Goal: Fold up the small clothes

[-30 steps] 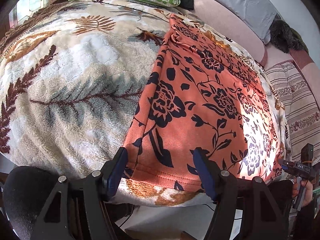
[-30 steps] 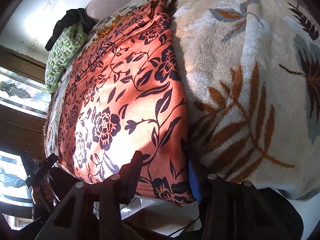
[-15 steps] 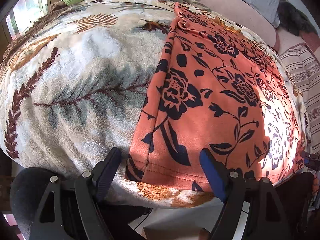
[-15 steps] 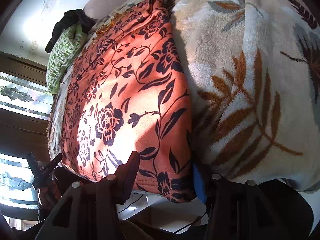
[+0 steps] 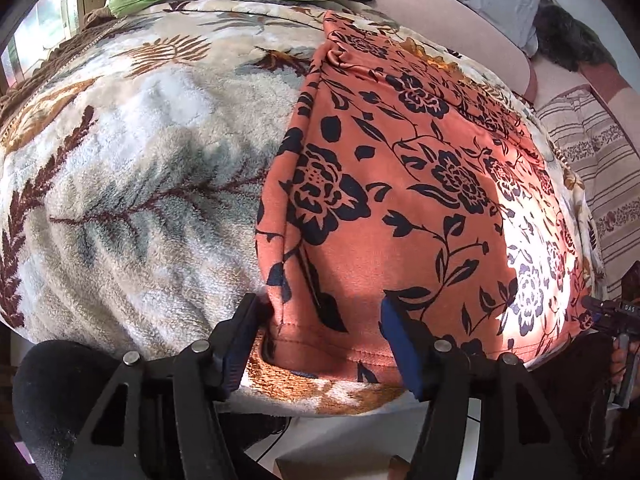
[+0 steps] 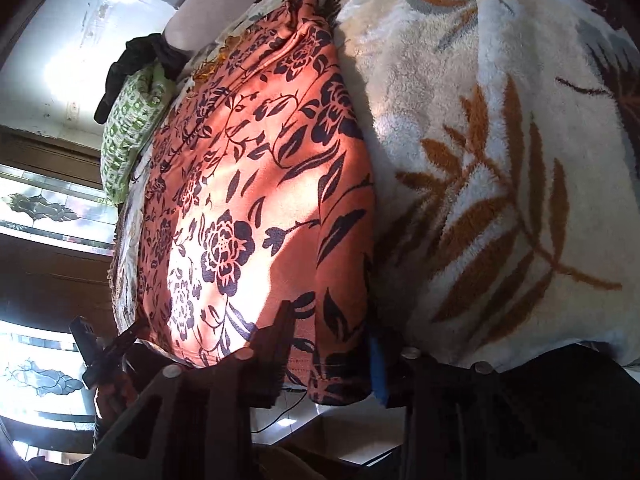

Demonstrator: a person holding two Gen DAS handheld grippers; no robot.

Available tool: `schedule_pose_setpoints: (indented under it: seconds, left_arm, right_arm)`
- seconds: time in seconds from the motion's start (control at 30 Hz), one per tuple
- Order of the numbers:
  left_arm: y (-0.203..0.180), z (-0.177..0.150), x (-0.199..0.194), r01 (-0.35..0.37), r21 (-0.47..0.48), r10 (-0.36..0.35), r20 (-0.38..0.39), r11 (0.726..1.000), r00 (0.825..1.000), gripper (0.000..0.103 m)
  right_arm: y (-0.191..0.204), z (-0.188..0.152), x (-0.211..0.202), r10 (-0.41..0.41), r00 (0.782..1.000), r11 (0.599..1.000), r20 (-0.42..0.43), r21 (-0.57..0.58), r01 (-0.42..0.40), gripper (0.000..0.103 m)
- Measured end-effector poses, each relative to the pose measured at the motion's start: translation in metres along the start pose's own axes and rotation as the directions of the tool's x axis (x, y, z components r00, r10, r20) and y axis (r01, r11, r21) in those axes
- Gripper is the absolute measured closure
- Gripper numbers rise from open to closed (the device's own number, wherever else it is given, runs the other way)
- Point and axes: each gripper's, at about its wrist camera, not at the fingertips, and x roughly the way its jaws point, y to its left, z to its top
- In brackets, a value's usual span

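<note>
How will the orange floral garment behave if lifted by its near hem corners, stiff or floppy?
Probably floppy: the orange floral garment drapes over the bed edge and bunches at its far end. Likely light; it lies thin on the plush blanket. The fleecy pile may cling, so expect drag. Left gripper straddles the hem, jaws closing.

R gripper (image 6: pixel 330 344) jaws closing astride garment (image 6: pixel 256 184) hem corner | leaf-print blanket (image 6: pixel 500 160) under

Both grippers are black, with slotted triangular arms, silver screw heads and blue pads on the fingers (image 5: pixel 394 344).
</note>
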Motion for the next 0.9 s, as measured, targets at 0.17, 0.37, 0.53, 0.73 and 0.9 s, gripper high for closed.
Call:
schedule_pose_setpoints:
  seconds: [0.17, 0.37, 0.53, 0.73, 0.9]
  left_arm:
    - [0.005, 0.007, -0.006, 0.034, -0.025, -0.034, -0.011, 0.999, 0.999, 0.095]
    - [0.010, 0.020, -0.039, 0.149, -0.065, -0.144, 0.080, 0.987, 0.986, 0.094]
    - [0.021, 0.027, 0.009, 0.088, -0.119, -0.102, -0.112, 0.989, 0.989, 0.094]
    - [-0.018, 0.126, -0.043, 0.171, 0.059, -0.176, 0.086, 0.983, 0.981, 0.094]
    - [-0.034, 0.253, -0.055, 0.178, 0.059, -0.187, 0.302, 0.982, 0.935, 0.090]
  right_arm:
    - [0.008, 0.003, 0.001, 0.015, 1.000, 1.000, -0.019, -0.014, -0.015, 0.089]
    - [0.031, 0.022, -0.030, 0.136, 0.989, 0.991, 0.054, -0.017, -0.136, 0.091]
    - [0.017, 0.042, -0.002, 0.130, 0.992, 0.991, 0.000, 0.040, -0.129, 0.091]
    - [0.049, 0.102, -0.011, 0.209, 0.977, 0.978, 0.041, -0.030, -0.208, 0.091]
    - [0.096, 0.227, -0.059, 0.288, 0.917, 0.957, 0.274, -0.118, -0.265, 0.091]
